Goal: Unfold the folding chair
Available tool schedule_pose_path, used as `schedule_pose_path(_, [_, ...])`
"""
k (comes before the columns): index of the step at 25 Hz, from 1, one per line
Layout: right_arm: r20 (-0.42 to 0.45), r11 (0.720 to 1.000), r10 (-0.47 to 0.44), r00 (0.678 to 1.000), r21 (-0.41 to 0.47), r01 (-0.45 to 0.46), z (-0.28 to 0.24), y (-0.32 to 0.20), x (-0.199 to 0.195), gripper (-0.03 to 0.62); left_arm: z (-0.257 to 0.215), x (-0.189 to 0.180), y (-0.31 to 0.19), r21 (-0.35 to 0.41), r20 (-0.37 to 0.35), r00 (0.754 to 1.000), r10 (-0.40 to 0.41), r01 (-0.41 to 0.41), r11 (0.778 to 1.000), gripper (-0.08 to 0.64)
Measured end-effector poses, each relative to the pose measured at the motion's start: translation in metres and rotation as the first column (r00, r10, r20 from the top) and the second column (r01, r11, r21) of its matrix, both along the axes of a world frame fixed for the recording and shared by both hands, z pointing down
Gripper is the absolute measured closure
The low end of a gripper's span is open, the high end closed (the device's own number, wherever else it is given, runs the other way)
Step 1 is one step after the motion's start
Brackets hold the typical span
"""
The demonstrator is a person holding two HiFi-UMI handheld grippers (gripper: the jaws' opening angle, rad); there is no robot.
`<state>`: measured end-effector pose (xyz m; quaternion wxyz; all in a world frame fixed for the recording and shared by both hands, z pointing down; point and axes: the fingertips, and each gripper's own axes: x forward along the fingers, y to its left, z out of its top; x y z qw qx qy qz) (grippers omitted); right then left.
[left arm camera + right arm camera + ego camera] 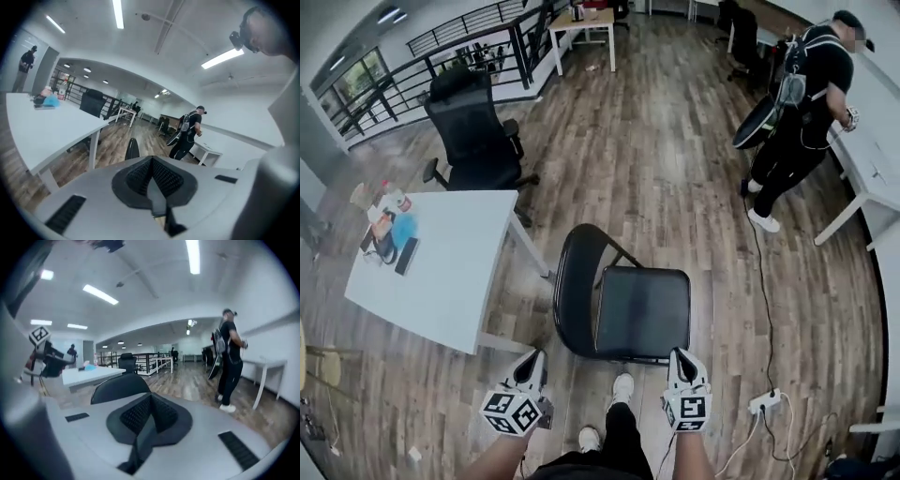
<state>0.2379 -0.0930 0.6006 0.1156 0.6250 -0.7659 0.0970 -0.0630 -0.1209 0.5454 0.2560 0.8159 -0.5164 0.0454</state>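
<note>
The folding chair (623,305) stands opened on the wood floor (675,169), seat level and backrest raised, just beside the white table (450,281). Its legs are largely hidden beneath the seat, so full extension appears likely but cannot be confirmed. The left gripper (529,367) and right gripper (682,364) are held near the chair's front edge, clear of it. Both sets of jaws are pressed together with nothing between them. A second person (802,112) stands well apart at a far desk.

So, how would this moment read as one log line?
folding chair: unfolded, standing | left hand-held gripper: shut, empty | right hand-held gripper: shut, empty
</note>
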Motion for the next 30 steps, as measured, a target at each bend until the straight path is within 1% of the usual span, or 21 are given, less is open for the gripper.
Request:
schedule_pose_path(1, [-0.093, 1.000, 0.009, 0.996, 0.021, -0.007, -0.024, 0.022, -0.013, 0.577, -0.013, 0.000, 0.017, 0.031, 0.013, 1.000, 0.021, -0.022, 0.999, 0.555])
schedule_pose_path(2, [-0.146, 0.999, 0.030, 0.989, 0.046, -0.023, -0.046, 0.046, -0.023, 0.578, -0.024, 0.000, 0.036, 0.057, 0.028, 0.999, 0.040, -0.042, 0.997, 0.555])
schedule_pose_path(3, [-0.161, 0.997, 0.058, 0.985, 0.065, -0.048, -0.065, 0.069, -0.031, 0.578, -0.034, 0.001, 0.054, 0.082, 0.040, 0.998, 0.056, -0.060, 0.995, 0.555])
schedule_pose_path(6, [-0.134, 0.991, 0.118, 0.984, 0.078, -0.108, -0.098, 0.128, -0.053, 0.578, -0.055, 0.008, 0.099, 0.140, 0.073, 0.993, 0.096, -0.106, 0.985, 0.555])
schedule_pose_path(8, [-0.112, 0.991, 0.120, 0.986, 0.072, -0.113, -0.110, 0.159, -0.074, 0.578, -0.062, 0.011, 0.128, 0.141, 0.090, 0.987, 0.131, -0.143, 0.980, 0.555])
schedule_pose_path(10, [-0.088, 0.992, 0.094, 0.992, 0.093, -0.086, -0.128, 0.178, -0.097, 0.578, -0.070, 0.015, 0.155, 0.134, 0.093, 0.981, 0.170, -0.181, 0.974, 0.554])
schedule_pose_path(11, [-0.088, 0.992, 0.075, 0.993, 0.111, -0.065, -0.138, 0.184, -0.107, 0.578, -0.074, 0.017, 0.166, 0.134, 0.092, 0.978, 0.186, -0.198, 0.971, 0.555])
schedule_pose_path(12, [-0.107, 0.991, 0.054, 0.993, 0.129, -0.039, -0.148, 0.189, -0.118, 0.578, -0.078, 0.018, 0.177, 0.134, 0.092, 0.976, 0.199, -0.210, 0.969, 0.555])
schedule_pose_path(13, [-0.148, 0.989, 0.032, 0.988, 0.148, -0.009, -0.157, 0.194, -0.129, 0.578, -0.082, 0.019, 0.186, 0.135, 0.092, 0.975, 0.204, -0.215, 0.967, 0.555])
schedule_pose_path(15, [-0.244, 0.981, -0.006, 0.970, 0.188, 0.053, -0.174, 0.199, -0.147, 0.578, -0.089, 0.018, 0.201, 0.137, 0.089, 0.976, 0.198, -0.209, 0.968, 0.554])
schedule_pose_path(16, [-0.267, 0.976, -0.019, 0.964, 0.204, 0.076, -0.181, 0.200, -0.152, 0.578, -0.092, 0.018, 0.205, 0.141, 0.086, 0.978, 0.189, -0.200, 0.970, 0.554])
schedule_pose_path(19, [-0.249, 0.967, -0.047, 0.967, 0.232, 0.107, -0.199, 0.201, -0.154, 0.578, -0.101, 0.022, 0.215, 0.156, 0.084, 0.983, 0.161, -0.173, 0.972, 0.555])
schedule_pose_path(22, [-0.226, 0.963, -0.072, 0.971, 0.239, 0.128, -0.204, 0.211, -0.147, 0.578, -0.110, 0.037, 0.226, 0.165, 0.083, 0.985, 0.149, -0.161, 0.973, 0.554])
schedule_pose_path(26, [-0.222, 0.953, -0.095, 0.970, 0.260, 0.153, -0.210, 0.224, -0.130, 0.578, -0.129, 0.063, 0.235, 0.217, 0.096, 0.986, 0.136, -0.154, 0.964, 0.555])
schedule_pose_path(30, [-0.209, 0.952, -0.087, 0.974, 0.271, 0.143, -0.219, 0.228, -0.108, 0.578, -0.145, 0.083, 0.235, 0.251, 0.102, 0.986, 0.129, -0.151, 0.956, 0.555])
